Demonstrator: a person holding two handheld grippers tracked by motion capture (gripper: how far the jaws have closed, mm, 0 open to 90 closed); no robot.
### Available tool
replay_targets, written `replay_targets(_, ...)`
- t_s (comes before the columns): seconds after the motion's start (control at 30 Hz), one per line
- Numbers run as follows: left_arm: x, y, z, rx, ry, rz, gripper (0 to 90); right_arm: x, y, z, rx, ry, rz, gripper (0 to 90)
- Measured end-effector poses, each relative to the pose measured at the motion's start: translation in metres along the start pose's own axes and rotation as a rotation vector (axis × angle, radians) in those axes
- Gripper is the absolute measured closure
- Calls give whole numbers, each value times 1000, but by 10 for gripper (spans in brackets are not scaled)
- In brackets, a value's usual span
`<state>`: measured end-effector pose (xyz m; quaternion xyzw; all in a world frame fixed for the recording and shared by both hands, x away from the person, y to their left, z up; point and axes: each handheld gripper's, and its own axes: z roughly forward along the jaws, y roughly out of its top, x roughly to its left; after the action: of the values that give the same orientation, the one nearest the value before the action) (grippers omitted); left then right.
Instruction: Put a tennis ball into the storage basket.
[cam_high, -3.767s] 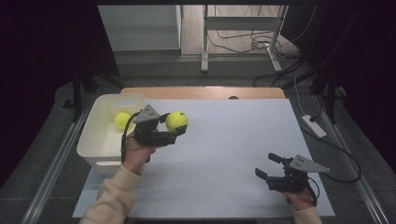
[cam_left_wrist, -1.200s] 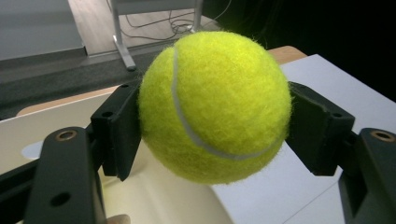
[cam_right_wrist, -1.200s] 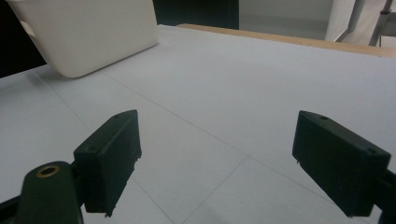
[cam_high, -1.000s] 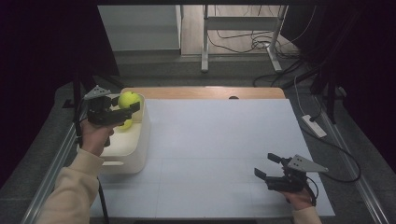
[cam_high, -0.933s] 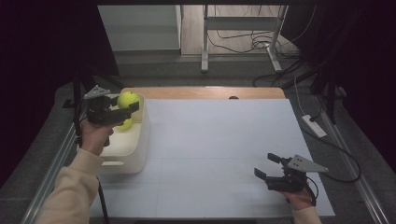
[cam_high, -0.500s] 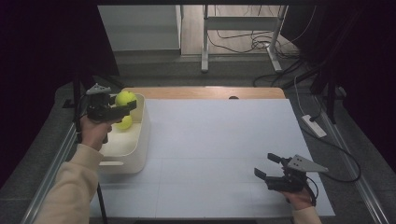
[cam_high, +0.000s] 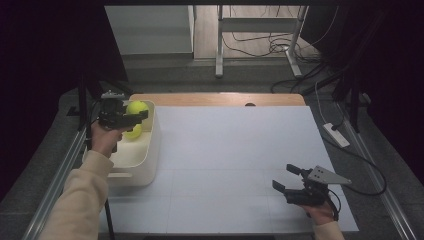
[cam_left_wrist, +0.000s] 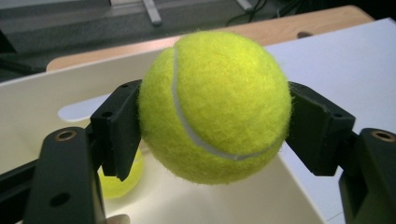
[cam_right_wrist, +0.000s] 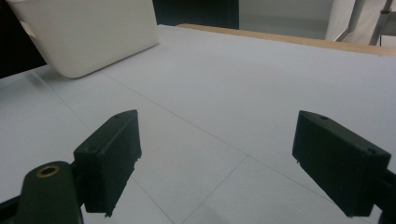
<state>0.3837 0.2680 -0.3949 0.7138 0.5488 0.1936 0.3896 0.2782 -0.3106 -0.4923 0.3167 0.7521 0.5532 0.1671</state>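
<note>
Carried from table centre to ten o'clock, your tennis ball (cam_left_wrist: 212, 107) now hangs above the white bin (cam_high: 150, 150), pinched across its middle by your left gripper (cam_high: 131, 116). Light, fuzzy, springy. Your right gripper (cam_high: 289, 179) rests unclenched at five o'clock.

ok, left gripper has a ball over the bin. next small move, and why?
Probably lower slightly and open the jaws. The left gripper holds a tennis ball clamped between its jaws above the white bin, where a second ball already lies. The right gripper rests open, apart.
</note>
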Motion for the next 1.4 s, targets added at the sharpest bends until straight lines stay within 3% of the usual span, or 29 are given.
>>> replay_targets(0.17,3,-2,8,39,-6,-10,271,0,0,0,1,0,1,154)
replay_targets(0.6,4,-3,10,51,22,-10,264,0,0,0,1,1,2,154)
replay_targets(0.8,1,-1,3,20,39,-26,122,0,0,0,0,2,-1,154)
replay_targets(1.07,-6,-1,-6,-29,-27,-8,88,0,0,0,1,3,-2,154)
replay_targets(1.4,-17,-1,-17,-84,-80,19,82,0,0,0,1,2,-4,154)
